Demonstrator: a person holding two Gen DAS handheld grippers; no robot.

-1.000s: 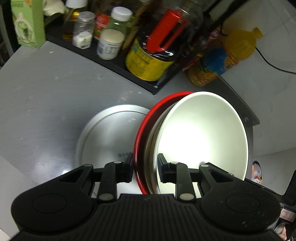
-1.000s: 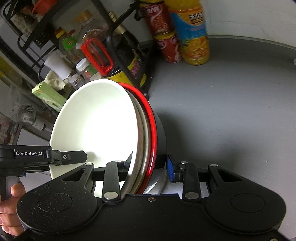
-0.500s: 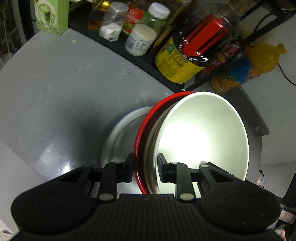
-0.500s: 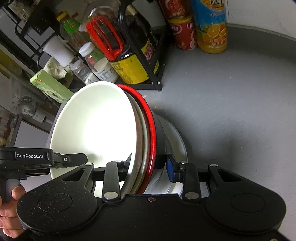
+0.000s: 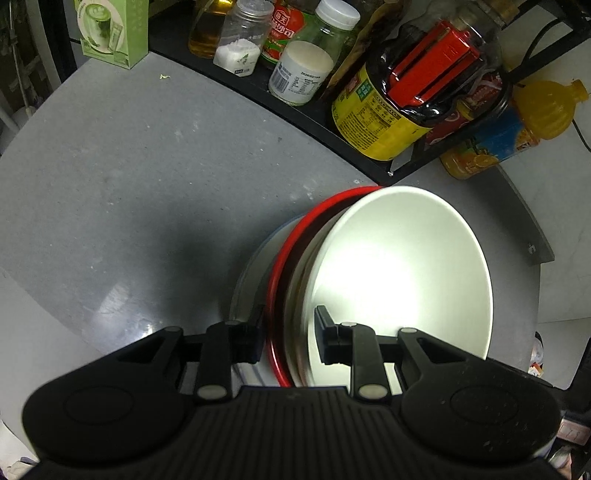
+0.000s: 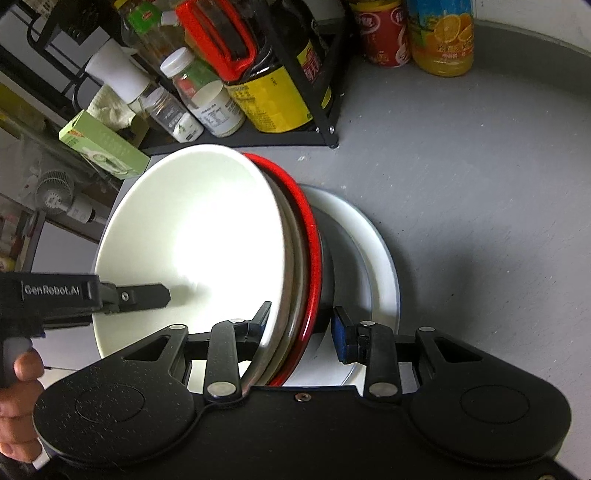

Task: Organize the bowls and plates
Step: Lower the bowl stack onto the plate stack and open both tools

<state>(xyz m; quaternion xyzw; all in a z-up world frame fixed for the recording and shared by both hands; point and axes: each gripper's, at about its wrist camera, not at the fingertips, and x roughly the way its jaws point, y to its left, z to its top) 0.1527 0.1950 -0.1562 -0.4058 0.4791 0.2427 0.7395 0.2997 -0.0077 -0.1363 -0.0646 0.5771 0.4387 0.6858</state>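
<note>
A stack of nested dishes stands on edge: a white bowl [image 5: 402, 277] innermost, a steel dish, and a red-rimmed bowl [image 5: 291, 254] outermost. My left gripper [image 5: 290, 338] is shut on the stack's rims. My right gripper [image 6: 301, 325] straddles the same stack [image 6: 199, 236] from the other side, its jaws around the rims. A flat white plate [image 6: 376, 254] lies on the grey counter right under the stack; it also shows in the left wrist view [image 5: 247, 280]. The left gripper's finger [image 6: 140, 295] reaches into the white bowl in the right wrist view.
A black rack [image 5: 258, 79] along the counter's back holds jars, a sauce bottle with a red handle [image 5: 424, 74] and spice bottles. An orange juice bottle [image 6: 441, 37] and a red can [image 6: 384, 33] stand beside it. A green box [image 5: 110, 31] sits far left.
Both grippers have carried the stack higher and over the flat white plate; the plate now lies mostly hidden under the stack.
</note>
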